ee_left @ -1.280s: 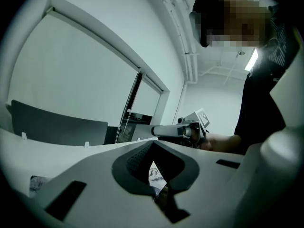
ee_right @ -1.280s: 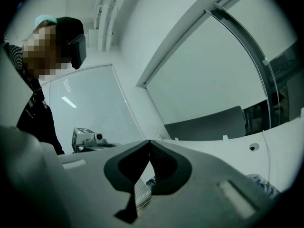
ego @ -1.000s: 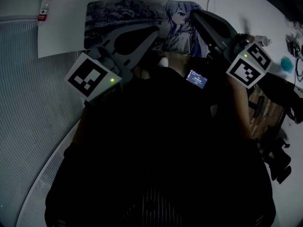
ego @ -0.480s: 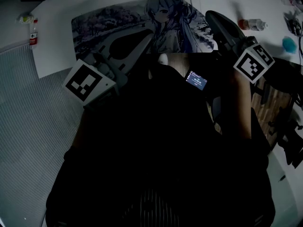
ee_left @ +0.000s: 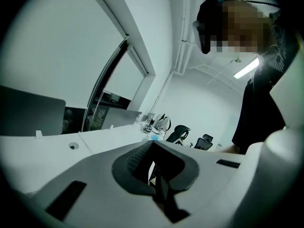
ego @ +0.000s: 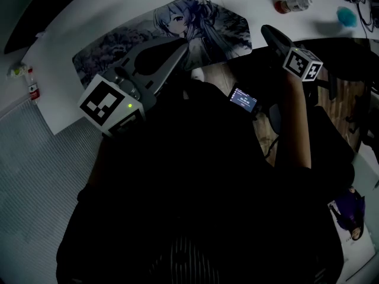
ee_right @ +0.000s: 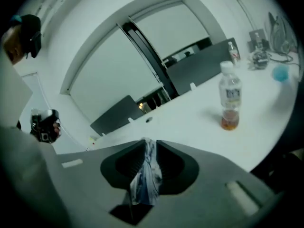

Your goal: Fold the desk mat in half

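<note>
The right gripper [ee_right: 150, 144], jaws opening, has an edge of the desk mat [ee_right: 145, 179] between them. The mat lies along the desk's [ego: 118, 7] near edge. The left gripper [ee_left: 154, 144] is pressed together, empty.

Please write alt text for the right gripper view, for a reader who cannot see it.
A fold of the printed desk mat sits between the opening jaws of the right gripper. Beyond, a bottle with amber liquid stands upright on a white table.

dim, underexposed foreground; strong fisheye distortion at edges.
</note>
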Demonstrator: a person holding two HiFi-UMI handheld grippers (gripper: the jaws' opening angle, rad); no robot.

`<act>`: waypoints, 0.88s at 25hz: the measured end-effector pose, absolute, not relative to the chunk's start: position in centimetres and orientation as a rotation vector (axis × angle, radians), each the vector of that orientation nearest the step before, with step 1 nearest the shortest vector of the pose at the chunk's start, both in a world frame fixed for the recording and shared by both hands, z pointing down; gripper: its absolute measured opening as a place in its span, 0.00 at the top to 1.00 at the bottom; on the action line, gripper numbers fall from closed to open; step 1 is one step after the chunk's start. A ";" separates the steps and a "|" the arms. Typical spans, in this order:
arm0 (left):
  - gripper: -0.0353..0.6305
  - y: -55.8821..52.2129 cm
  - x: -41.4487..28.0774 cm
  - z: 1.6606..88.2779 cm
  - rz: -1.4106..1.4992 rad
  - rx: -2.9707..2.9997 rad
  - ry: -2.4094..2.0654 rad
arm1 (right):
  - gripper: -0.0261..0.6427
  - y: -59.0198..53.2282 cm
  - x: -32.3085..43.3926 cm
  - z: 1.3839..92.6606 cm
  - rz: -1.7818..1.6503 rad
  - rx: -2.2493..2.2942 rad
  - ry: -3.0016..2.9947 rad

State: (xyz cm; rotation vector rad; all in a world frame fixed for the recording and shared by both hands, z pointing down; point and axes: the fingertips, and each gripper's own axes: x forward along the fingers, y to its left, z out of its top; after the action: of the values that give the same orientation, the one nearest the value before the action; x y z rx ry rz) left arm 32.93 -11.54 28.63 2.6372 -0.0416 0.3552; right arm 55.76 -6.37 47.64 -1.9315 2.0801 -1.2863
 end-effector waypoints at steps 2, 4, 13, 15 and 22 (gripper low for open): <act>0.94 -11.2 32.9 29.0 0.370 2.629 -0.014 | 0.76 -4.5 56.2 53.0 -1.441 -1.928 1.991; 0.94 -10.9 32.5 29.6 0.396 2.613 -0.011 | 0.65 -3.0 56.0 57.6 -1.575 -1.900 1.925; 0.94 -9.9 29.1 29.9 0.411 2.594 -0.140 | 0.52 -5.8 55.4 64.9 -1.719 -1.981 2.076; 0.94 -9.4 28.0 29.6 0.398 2.595 -0.180 | 0.58 -5.8 54.1 65.8 -1.770 -1.946 2.125; 0.94 -10.0 24.5 29.2 0.418 2.580 -0.319 | 0.94 -5.6 51.6 61.6 -1.689 -1.725 2.246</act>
State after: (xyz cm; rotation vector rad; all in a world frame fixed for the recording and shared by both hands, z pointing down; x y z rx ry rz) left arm 24.54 -10.03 29.17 2.5797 -0.3192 0.4183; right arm 51.57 -5.61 61.57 -1.7253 2.2463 -1.6895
